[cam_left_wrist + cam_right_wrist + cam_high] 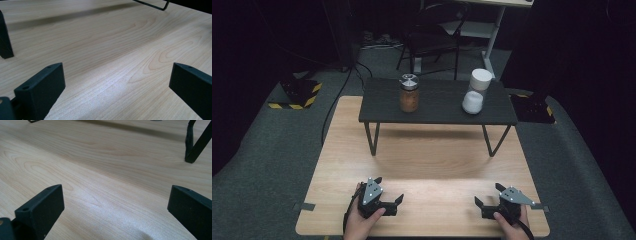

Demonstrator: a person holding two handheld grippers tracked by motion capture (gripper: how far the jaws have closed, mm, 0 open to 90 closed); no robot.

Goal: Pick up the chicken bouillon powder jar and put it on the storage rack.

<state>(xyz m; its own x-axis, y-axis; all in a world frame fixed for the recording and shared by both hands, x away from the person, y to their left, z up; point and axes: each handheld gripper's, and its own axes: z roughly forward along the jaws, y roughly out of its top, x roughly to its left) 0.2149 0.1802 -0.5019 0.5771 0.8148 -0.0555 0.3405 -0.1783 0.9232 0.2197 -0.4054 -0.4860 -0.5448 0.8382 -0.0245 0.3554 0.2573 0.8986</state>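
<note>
Two jars stand on a small black raised shelf (437, 117) at the far side of the wooden table (427, 165). The left jar (409, 93) holds a brown filling under a metal lid. The right jar (476, 92) holds white powder under a white cap. My left gripper (388, 191) rests near the table's front edge, open, nothing between its jaws. My right gripper (487, 194) rests at the front right, open too. In the left gripper view my left gripper (115, 82) faces bare wood, as does my right gripper (115, 202) in the right gripper view.
The shelf stands on thin black wire legs (371, 138) (193, 145), with wood table surface running under it. A black chair (432, 35) and a white desk frame (492, 30) stand on the grey floor behind. Yellow-black hazard tape (294, 97) marks the floor at left.
</note>
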